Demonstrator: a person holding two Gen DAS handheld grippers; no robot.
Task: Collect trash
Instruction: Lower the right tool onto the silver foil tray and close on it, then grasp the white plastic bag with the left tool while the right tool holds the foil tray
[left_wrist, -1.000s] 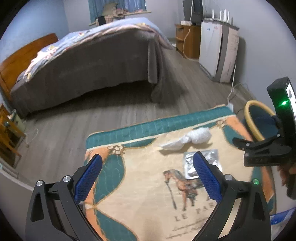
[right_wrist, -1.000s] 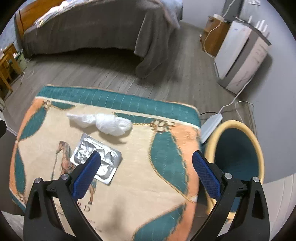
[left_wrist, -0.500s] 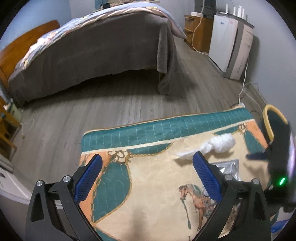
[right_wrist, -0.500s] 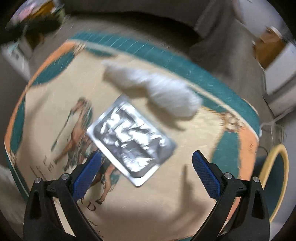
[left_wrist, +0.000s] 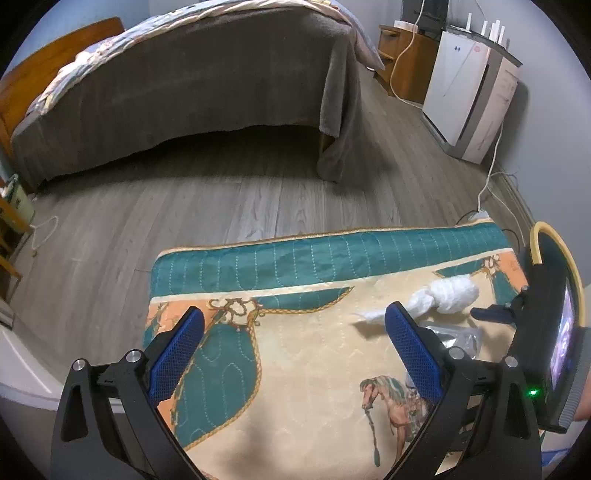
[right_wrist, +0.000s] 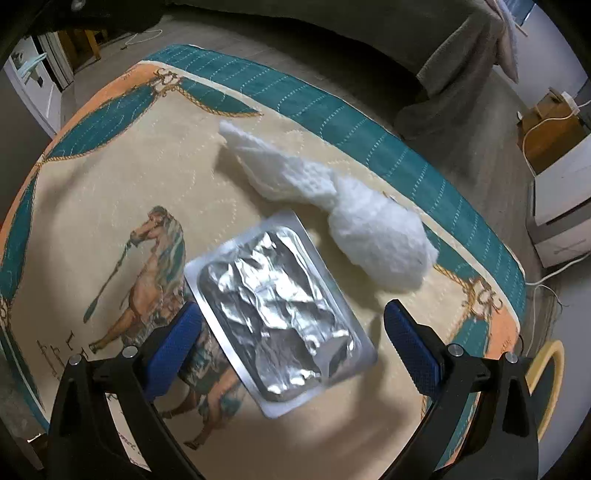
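While both tools hang over the horse-print cloth (right_wrist: 110, 192), the left gripper (left_wrist: 295, 347) gapes wide with nothing between its blue pads. To its right, the right gripper (right_wrist: 293, 332) is spread just as wide and grips nothing; the foil blister pack (right_wrist: 277, 314) lies flat between its fingers, the crumpled white tissue (right_wrist: 369, 236) just beyond. Farther right stands the yellow-rimmed bin (right_wrist: 546, 373), contents hidden.

Only partial, unreadable lettering shows on the printed cloth (right_wrist: 92, 229) beneath the horse picture.
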